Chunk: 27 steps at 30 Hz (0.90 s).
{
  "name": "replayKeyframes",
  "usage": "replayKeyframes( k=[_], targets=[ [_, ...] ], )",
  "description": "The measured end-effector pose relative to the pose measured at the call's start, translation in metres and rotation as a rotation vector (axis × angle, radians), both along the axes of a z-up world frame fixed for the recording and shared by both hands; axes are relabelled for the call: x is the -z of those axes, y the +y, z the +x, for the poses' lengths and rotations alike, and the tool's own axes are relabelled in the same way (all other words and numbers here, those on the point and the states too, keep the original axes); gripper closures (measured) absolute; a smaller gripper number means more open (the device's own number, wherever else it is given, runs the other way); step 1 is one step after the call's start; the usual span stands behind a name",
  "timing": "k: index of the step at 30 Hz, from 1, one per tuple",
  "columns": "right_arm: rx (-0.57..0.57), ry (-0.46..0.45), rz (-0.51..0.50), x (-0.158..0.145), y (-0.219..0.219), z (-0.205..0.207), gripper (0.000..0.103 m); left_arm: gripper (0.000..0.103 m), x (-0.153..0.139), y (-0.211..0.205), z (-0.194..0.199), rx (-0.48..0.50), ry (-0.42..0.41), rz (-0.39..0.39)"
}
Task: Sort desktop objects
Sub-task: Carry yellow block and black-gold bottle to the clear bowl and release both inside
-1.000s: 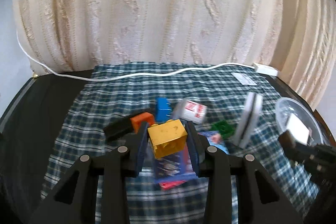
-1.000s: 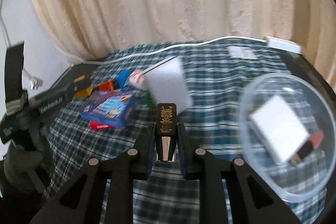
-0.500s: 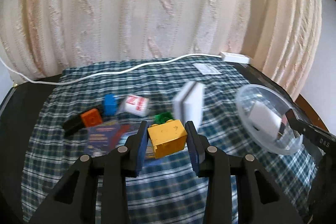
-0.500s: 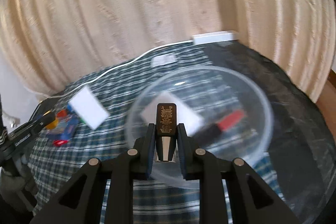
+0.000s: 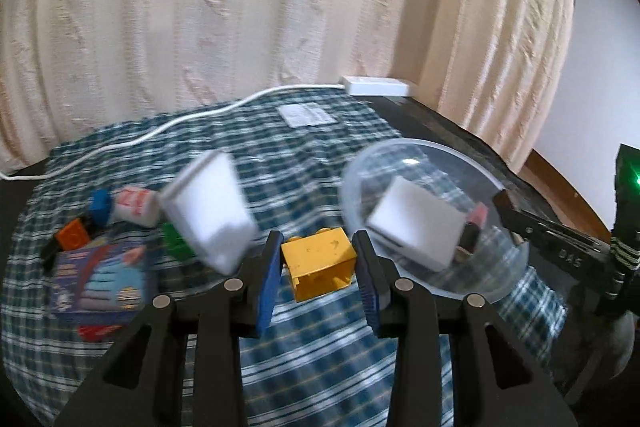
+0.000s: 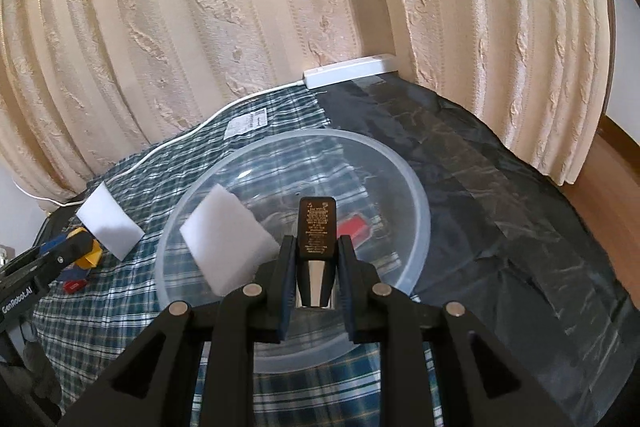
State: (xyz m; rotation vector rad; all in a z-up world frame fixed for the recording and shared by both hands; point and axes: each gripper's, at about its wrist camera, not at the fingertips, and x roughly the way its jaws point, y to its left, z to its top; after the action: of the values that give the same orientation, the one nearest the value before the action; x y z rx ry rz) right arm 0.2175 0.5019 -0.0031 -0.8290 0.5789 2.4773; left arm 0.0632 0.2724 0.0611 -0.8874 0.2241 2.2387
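Right claw [image 6: 314, 269] clamped on black charger [image 6: 316, 227], poised over bowl [image 6: 416, 187] holding sponge [image 6: 228, 235], red item. Left claw [image 5: 318, 263] grips yellow brick [image 5: 320, 259] beside bowl. Risks: claws colliding over bowl; charger dropped from height bouncing out; brick slipping from grip.

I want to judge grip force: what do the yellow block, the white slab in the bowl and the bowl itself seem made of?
Yellow block: hard, glossy moulded plastic, hollow underneath. White slab: matte, probably foam sponge. Bowl: clear, thin plastic; the checked cloth shows through.
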Motion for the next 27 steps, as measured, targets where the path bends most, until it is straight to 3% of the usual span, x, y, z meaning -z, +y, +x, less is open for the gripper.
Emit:
replayKeyframes(
  k=[14, 15, 18, 27],
  targets=[
    [0.005, 0.0, -0.015, 0.005, 0.015, 0.001, 0.08, 0.065, 0.013, 0.074, 0.01, 0.144, -0.059, 0.017],
    [0.007, 0.001, -0.018, 0.005, 0.016, 0.001, 0.08, 0.063, 0.015, 0.078, 0.008, 0.154, -0.083, 0.024],
    [0.012, 0.002, -0.029, 0.006, 0.019, 0.001, 0.08, 0.039, 0.02, 0.081, 0.001, 0.168, -0.148, 0.061],
    [0.017, 0.003, -0.041, 0.007, 0.02, 0.003, 0.079, 0.037, 0.023, 0.075, -0.003, 0.142, -0.158, 0.074]
  ],
)
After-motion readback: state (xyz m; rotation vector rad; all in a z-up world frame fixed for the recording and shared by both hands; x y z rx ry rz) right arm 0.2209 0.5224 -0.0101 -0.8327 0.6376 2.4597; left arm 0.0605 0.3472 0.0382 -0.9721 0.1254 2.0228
